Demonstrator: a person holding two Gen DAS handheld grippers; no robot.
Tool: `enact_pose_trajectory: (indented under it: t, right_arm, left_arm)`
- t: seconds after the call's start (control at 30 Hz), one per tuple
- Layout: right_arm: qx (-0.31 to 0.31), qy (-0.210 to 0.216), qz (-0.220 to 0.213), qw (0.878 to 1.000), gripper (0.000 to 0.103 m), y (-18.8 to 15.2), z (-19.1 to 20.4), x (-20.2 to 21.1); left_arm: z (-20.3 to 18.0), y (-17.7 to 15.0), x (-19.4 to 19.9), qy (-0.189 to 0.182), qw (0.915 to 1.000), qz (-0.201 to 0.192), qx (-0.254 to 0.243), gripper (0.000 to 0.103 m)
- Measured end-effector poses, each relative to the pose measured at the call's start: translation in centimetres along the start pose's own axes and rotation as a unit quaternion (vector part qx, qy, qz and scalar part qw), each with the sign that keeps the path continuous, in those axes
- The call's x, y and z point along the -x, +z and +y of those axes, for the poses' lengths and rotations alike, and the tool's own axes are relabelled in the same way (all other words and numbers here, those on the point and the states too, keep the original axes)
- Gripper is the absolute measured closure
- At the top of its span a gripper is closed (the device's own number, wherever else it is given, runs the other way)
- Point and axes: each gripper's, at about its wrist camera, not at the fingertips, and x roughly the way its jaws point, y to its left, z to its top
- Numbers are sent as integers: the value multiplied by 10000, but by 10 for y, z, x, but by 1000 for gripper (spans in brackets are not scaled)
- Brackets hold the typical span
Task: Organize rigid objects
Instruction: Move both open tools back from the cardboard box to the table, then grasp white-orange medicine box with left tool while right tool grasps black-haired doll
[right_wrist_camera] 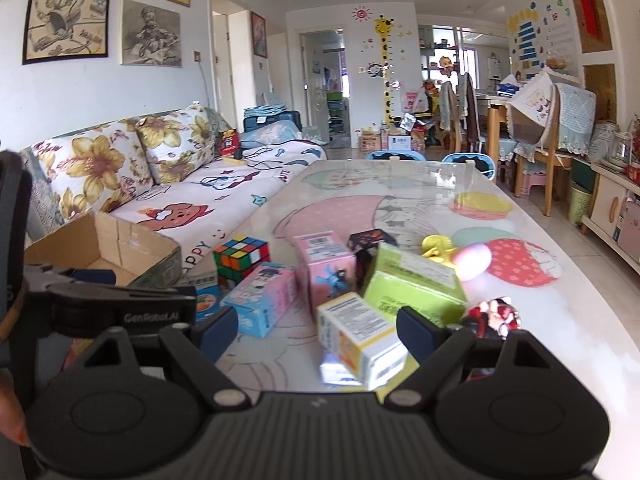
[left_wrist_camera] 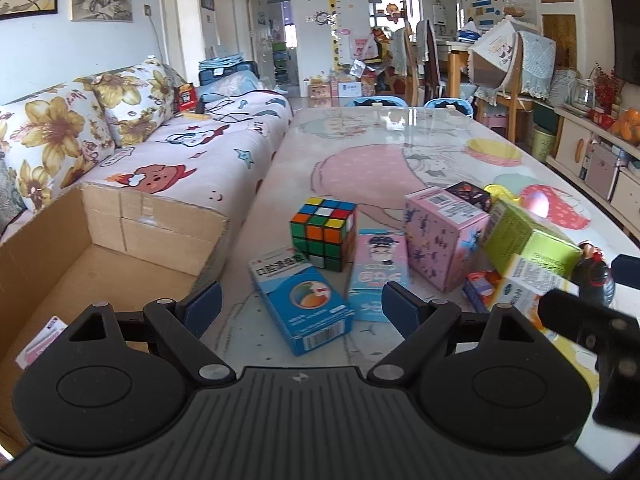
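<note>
Right wrist: white box (right_wrist_camera: pixel 362 340) between gripper (right_wrist_camera: pixel 318 330) fingers.

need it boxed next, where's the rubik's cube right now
The rubik's cube stands on the table in the left wrist view, between the cardboard box on its left and the pink box on its right.

Glossy cartoon-print table (left_wrist_camera: pixel 380 148) carries Rubik's cube (left_wrist_camera: pixel 324 232), small cartons, cardboard box (left_wrist_camera: pixel 152 224)

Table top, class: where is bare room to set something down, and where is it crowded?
Free: the far half of the table, beyond the Rubik's cube and pink box. The cardboard box floor is mostly bare. Crowded: the near cluster of cartons around the green box.
</note>
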Motion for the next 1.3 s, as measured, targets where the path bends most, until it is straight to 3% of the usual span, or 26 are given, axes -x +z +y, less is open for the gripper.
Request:
enact_pose_trajectory:
  t: [0.33,0.5,0.7,0.87,1.3]
  right_arm:
    - [-494,-562,-111,9971,15,4,-53,1]
    - [-680,-834,176,9940,15,-2,-78,-12]
    - [-793,-764,474,9928,10,-8,-90,-26]
    - [-732,-654,611,9933,7,-9,-95,-37]
    - [-760,-805,924,9896,7,-12,-104,-58]
  left_arm:
    - [-15,-6,5,-770,9957,-249,-446,0]
    - [-27,-9,5,-1338,9876,-308,-764,0]
    - [-49,-13,-2,-1673,9761,-402,-1329,0]
    - [-71,-22,-3,-1804,9677,-560,-1670,0]
    - [-100,-22,-20,-1852,9645,-384,-1845,0]
